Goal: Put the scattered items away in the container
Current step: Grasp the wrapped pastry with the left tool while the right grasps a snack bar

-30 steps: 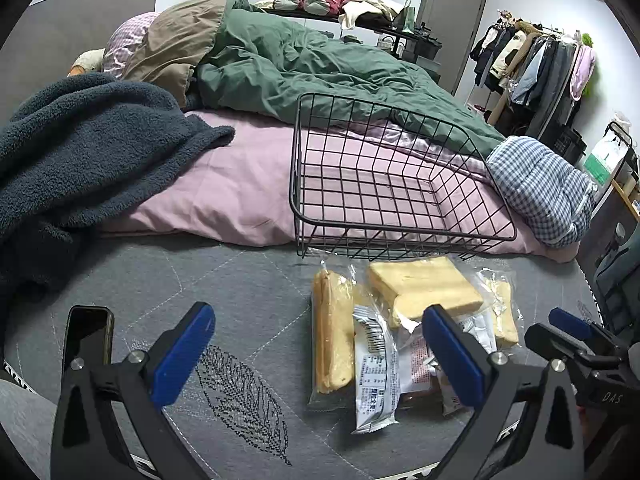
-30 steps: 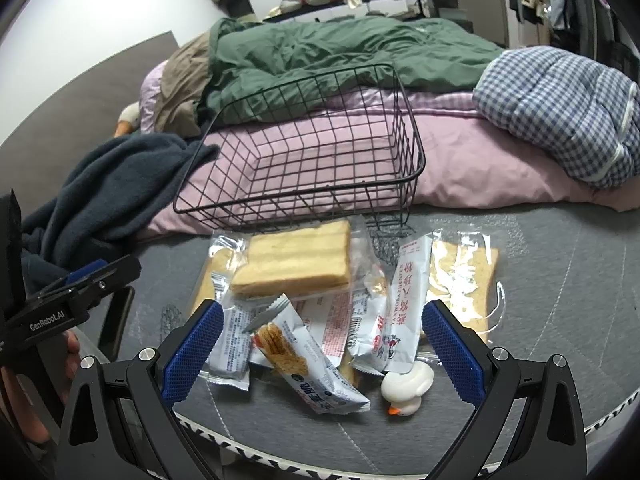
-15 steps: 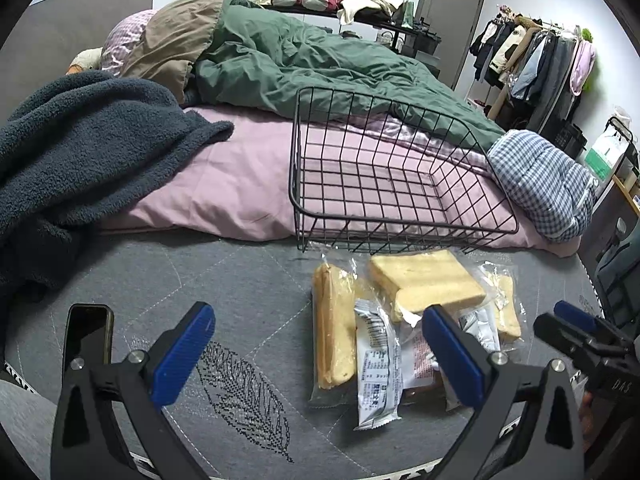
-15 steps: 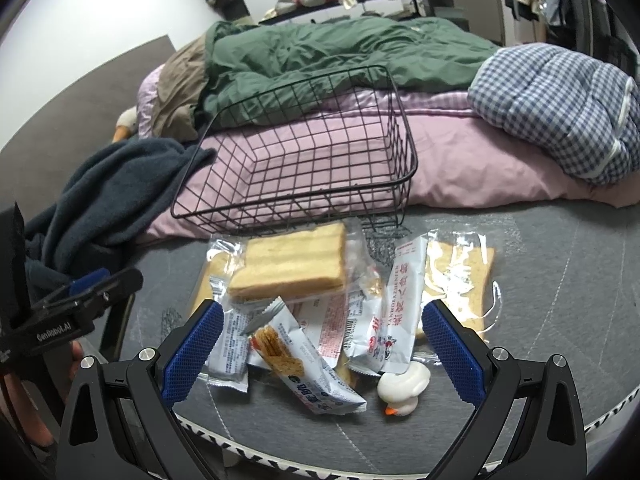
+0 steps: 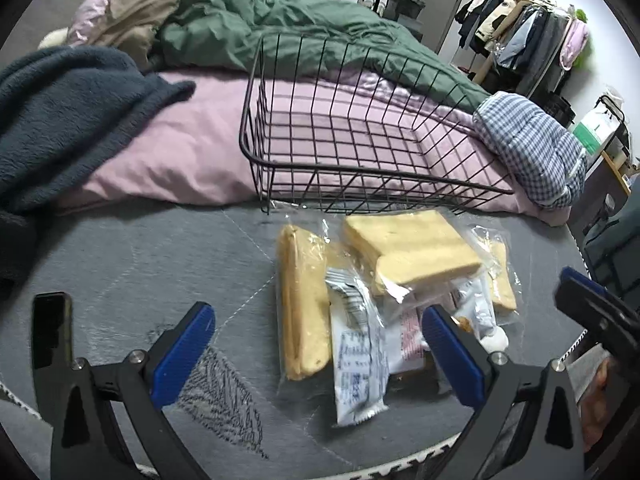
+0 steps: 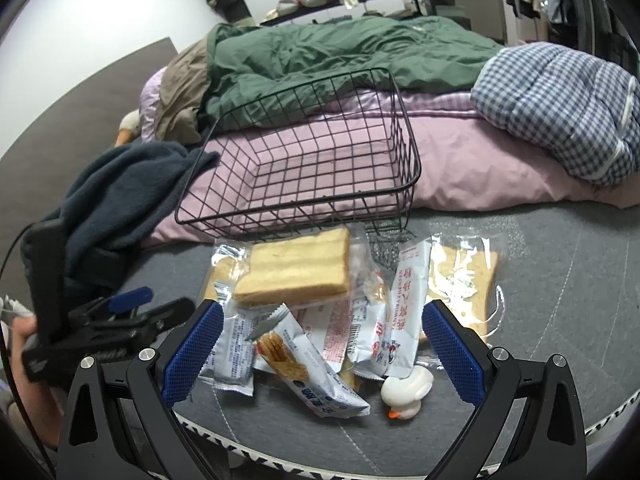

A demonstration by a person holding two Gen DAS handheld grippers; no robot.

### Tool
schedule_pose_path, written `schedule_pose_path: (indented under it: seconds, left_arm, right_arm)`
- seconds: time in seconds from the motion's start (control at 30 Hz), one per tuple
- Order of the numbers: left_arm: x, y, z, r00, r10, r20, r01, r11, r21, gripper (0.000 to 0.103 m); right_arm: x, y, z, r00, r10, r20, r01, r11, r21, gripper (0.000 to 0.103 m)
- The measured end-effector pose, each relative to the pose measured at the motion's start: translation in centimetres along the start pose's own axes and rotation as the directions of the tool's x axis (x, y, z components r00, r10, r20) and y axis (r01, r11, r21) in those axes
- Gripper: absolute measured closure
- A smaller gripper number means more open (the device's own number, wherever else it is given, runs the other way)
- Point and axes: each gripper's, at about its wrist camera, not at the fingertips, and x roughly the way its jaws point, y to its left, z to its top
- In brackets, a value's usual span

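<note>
A black wire basket (image 5: pixel 360 148) (image 6: pixel 312 168) sits tilted against the pink bedding, empty. In front of it on the grey mattress lies a pile of snacks: a bagged cake slab (image 5: pixel 412 252) (image 6: pixel 296 268), a bagged bread slice on its left (image 5: pixel 300 304), another bagged slice on the right (image 6: pixel 464 284), several white snack packets (image 5: pixel 356 356) (image 6: pixel 308 364), and a small white duck toy (image 6: pixel 406 396). My left gripper (image 5: pixel 316 352) is open just before the pile. My right gripper (image 6: pixel 320 352) is open over the pile's near edge.
A dark blue blanket (image 5: pixel 68 120) lies left of the basket. A green duvet (image 5: pixel 280 36) and a checked pillow (image 6: pixel 560 108) lie behind it. A clothes rack (image 5: pixel 528 40) stands at the far right. The mattress edge runs just below the grippers.
Both grippers have moved forward, closer to the snack pile and basket. Both stay open. The items have not moved.
</note>
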Motion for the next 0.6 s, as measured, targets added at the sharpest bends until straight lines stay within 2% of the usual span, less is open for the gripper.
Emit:
schedule_pose_path:
  seconds: [0.07, 0.13, 0.2, 0.27, 0.37, 0.43, 0.6]
  left_arm:
    - [1.2, 1.1, 0.6, 0.999, -0.029, -0.021, 0.028, 0.999, -0.045, 0.003]
    - [2.2, 2.2, 1.0, 0.996, -0.076, -0.046, 0.071, 0.993, -0.089, 0.013]
    - [2.9, 3.0, 1.2, 0.993, -0.101, -0.060, 0.093, 0.989, -0.114, 0.015]
    - [3.5, 3.4, 1.1, 0.988, -0.135, -0.077, 0.126, 0.985, -0.121, 0.017]
    - [4.4, 3.4, 1.1, 0.980, -0.167, -0.106, 0.155, 0.982, -0.110, 0.027]
    - [4.7, 3.0, 1.0, 0.974, -0.191, -0.119, 0.181, 0.979, -0.089, 0.047]
    - [5.0, 2.6, 1.1, 0.971, -0.202, -0.125, 0.193, 0.978, -0.083, 0.053]
  right_arm:
    - [0.0, -0.2, -0.1, 1.000, 0.003, -0.004, -0.003, 1.000, 0.008, 0.000]
    - [-0.1, -0.4, 0.0, 1.000, 0.006, -0.001, -0.006, 1.000, 0.012, 0.000]
    - [-0.2, -0.7, 0.0, 1.000, 0.008, 0.001, -0.008, 1.000, 0.014, 0.000]
    - [-0.2, -0.9, 0.1, 1.000, 0.011, 0.000, -0.011, 1.000, 0.021, 0.000]
    - [-0.1, -1.0, 0.2, 1.000, 0.014, 0.001, -0.014, 0.999, 0.031, 0.000]
    - [0.0, -0.9, 0.4, 1.000, 0.021, 0.003, -0.021, 0.999, 0.033, 0.000]
    - [0.3, -0.1, 0.5, 0.999, 0.037, -0.003, -0.037, 0.999, 0.014, 0.000]
